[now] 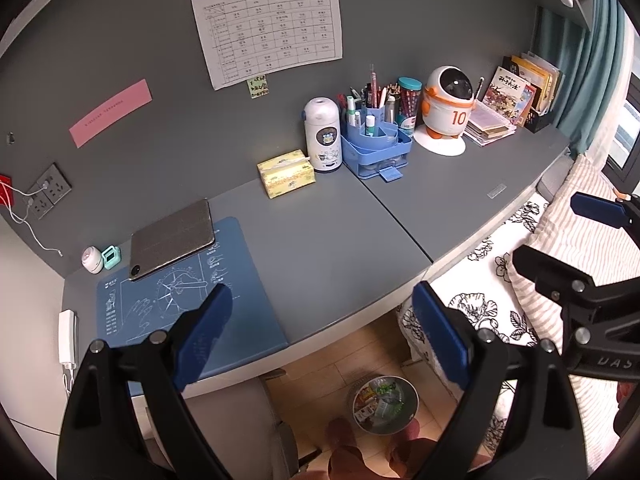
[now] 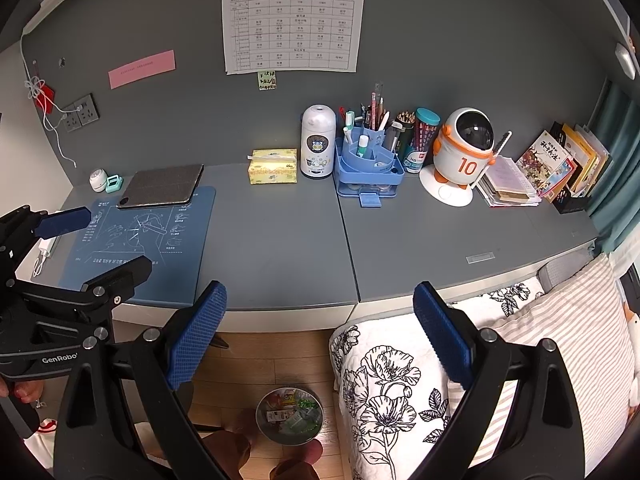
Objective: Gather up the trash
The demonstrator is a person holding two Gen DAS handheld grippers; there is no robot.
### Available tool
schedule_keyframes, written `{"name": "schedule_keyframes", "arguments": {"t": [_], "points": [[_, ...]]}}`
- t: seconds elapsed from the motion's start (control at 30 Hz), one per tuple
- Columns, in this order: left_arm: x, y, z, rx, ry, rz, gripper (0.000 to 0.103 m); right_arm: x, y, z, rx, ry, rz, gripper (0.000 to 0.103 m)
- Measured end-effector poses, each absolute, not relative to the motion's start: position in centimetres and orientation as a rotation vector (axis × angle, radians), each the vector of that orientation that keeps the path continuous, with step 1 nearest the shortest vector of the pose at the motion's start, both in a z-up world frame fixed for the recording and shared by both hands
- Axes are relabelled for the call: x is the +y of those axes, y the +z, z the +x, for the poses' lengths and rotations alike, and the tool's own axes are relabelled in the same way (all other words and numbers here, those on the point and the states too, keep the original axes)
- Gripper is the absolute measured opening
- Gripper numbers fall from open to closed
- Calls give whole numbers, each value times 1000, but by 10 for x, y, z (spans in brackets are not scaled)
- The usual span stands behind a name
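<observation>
A small round metal trash bin [image 1: 385,405] stands on the wooden floor below the desk edge, with wrappers and scraps inside; it also shows in the right wrist view [image 2: 289,421]. My left gripper [image 1: 322,310] is open and empty, held above the grey desk's [image 1: 320,248] front edge. My right gripper [image 2: 320,308] is open and empty, held above the desk's [image 2: 280,248] front edge. Each gripper shows at the side of the other's view. I see no loose trash on the desk.
On the desk: blue mat [image 2: 136,240], tablet [image 2: 162,192], tissue box [image 2: 273,166], white flask [image 2: 318,142], blue pen organiser [image 2: 370,168], robot toy [image 2: 460,156], books [image 2: 552,168]. A bed with floral cover [image 2: 400,384] lies right. A chair [image 1: 240,432] stands below.
</observation>
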State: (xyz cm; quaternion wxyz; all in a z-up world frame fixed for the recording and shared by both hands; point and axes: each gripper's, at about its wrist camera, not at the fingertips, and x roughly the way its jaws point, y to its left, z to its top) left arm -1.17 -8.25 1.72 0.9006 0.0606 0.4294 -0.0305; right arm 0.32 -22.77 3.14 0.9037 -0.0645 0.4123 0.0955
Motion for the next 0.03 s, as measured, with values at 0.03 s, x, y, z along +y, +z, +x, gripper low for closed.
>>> {"name": "schedule_keyframes", "arguments": {"t": [0.03], "points": [[-82,17,-11,889,-65,124,91,-227,32,3,852,198,-133,91]]}}
